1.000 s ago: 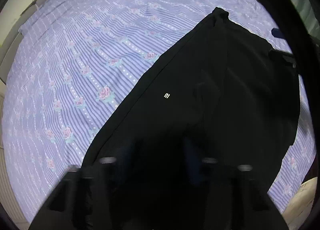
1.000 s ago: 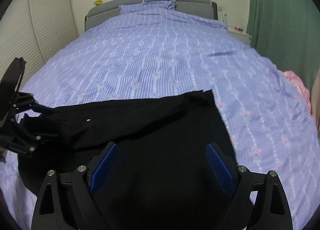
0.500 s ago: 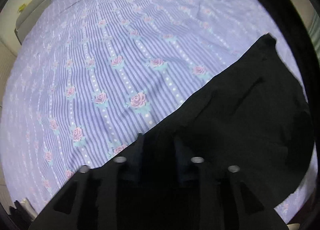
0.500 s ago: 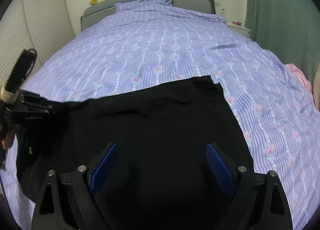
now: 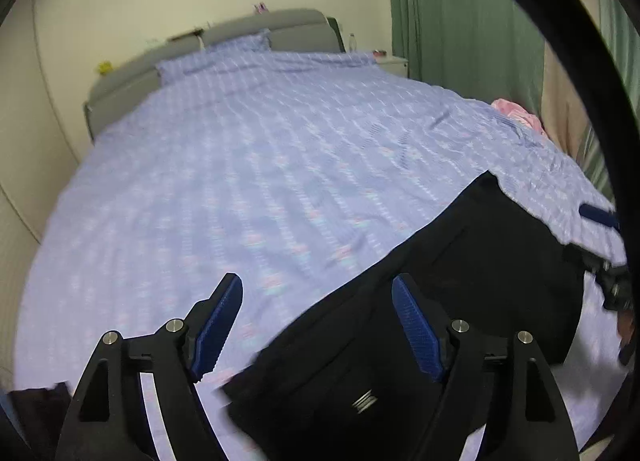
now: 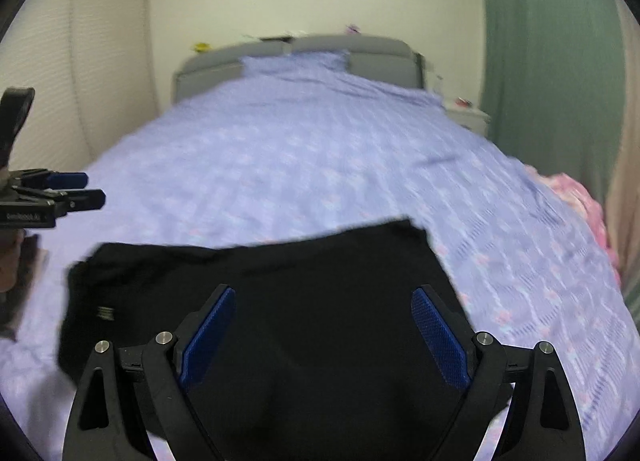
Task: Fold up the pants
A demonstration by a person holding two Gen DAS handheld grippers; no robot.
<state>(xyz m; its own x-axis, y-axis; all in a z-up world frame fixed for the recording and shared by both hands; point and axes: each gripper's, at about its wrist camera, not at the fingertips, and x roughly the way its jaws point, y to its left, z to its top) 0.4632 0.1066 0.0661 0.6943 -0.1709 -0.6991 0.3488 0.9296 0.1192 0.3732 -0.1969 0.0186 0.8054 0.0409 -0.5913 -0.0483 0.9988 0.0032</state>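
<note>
Since nothing lies between its blue pads, the left gripper (image 5: 316,325) has just been opening and hangs spread over the near edge of the bed (image 5: 248,181) — a release, by the look of it, so the fold can settle. The right gripper (image 6: 322,335) stands wide too, empty, above the cloth. Below both, the black pants (image 6: 304,301) lie as a folded slab near the foot edge of the striped floral bedspread, small white logo (image 5: 363,401) upward. Further folding or smoothing likely remains — the headboard (image 6: 320,51) end stays bare.
</note>
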